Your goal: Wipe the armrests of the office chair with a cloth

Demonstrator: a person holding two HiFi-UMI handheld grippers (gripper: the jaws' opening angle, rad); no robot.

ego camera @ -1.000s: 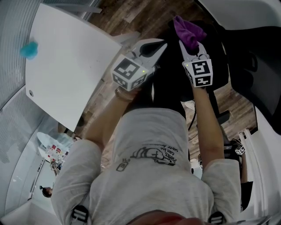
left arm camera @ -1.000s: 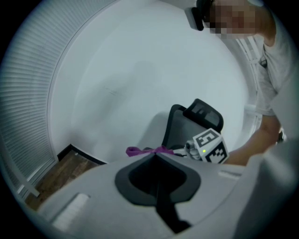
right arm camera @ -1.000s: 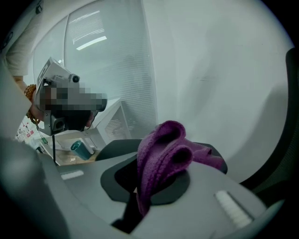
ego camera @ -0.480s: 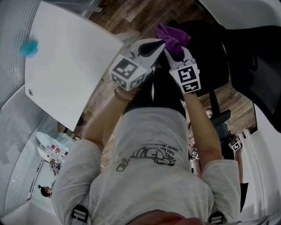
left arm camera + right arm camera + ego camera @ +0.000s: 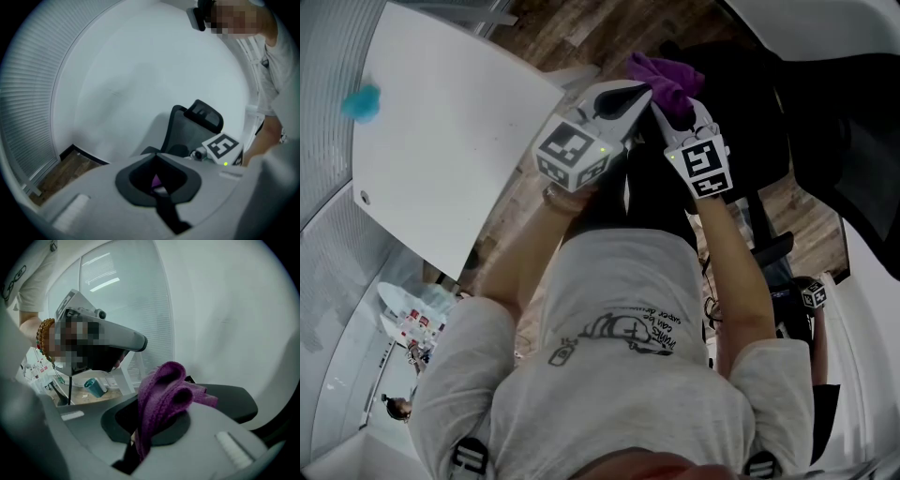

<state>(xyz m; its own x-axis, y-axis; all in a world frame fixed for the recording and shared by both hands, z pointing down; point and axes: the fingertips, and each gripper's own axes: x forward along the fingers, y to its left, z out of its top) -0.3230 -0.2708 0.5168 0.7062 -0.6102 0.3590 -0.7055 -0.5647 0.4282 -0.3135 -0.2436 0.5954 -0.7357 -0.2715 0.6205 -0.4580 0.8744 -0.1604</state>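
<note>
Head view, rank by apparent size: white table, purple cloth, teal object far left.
1. white table
2. purple cloth
3. teal object
The cloth looks nearer the camera, so the real order of those two is unsure.

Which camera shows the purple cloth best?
The right gripper view: the purple cloth fills its middle, pinched in the right gripper. Head view shows a small bunch; left gripper view, only a sliver.

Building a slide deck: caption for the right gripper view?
Right tool clamps a bunched purple cloth, a black chair armrest just beyond.
</note>
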